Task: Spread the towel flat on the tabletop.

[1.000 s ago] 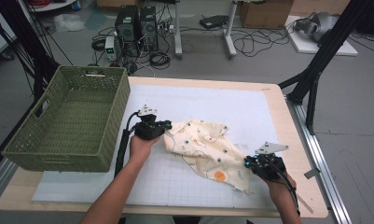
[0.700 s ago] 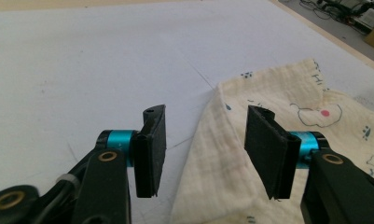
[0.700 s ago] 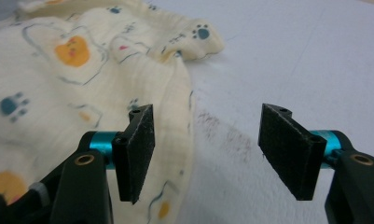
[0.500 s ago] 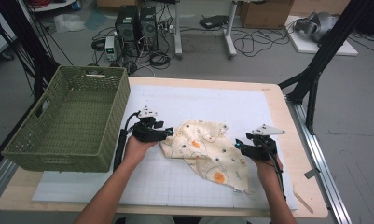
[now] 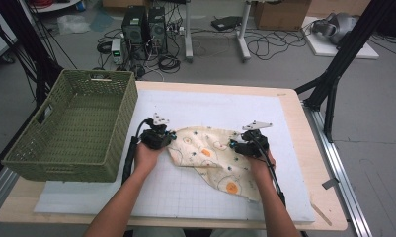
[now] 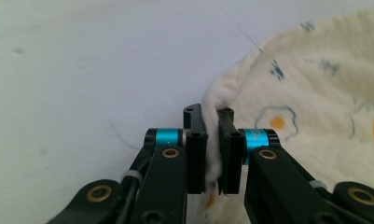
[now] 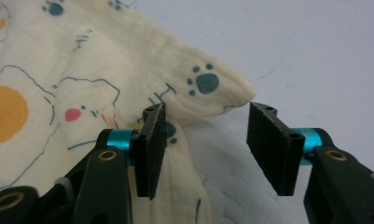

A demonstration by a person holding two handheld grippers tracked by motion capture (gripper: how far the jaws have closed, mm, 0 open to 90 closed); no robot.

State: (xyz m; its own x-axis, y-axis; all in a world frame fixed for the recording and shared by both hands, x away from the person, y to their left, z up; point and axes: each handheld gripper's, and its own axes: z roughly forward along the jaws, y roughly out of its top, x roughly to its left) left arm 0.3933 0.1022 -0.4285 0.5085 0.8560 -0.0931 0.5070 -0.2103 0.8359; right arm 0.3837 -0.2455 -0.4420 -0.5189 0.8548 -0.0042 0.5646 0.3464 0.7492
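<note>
Left of the cloth (image 5: 210, 155), a green basket (image 5: 77, 128)

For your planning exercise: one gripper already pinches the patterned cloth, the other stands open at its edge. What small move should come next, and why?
Probably close the right gripper on the cloth fold. Its jaws, just opening, stand apart around that edge, while the left gripper already clamps the opposite edge.

A: Where is the cloth (image 5: 210, 155)?
B: On the mat (image 5: 195, 106), right of the basket (image 5: 77, 128).
A: And the grippers?
B: The left gripper (image 5: 158, 136) lies between basket and cloth, at the cloth's left edge. The right gripper (image 5: 247, 145) is at the cloth's right edge, far from the basket.
</note>
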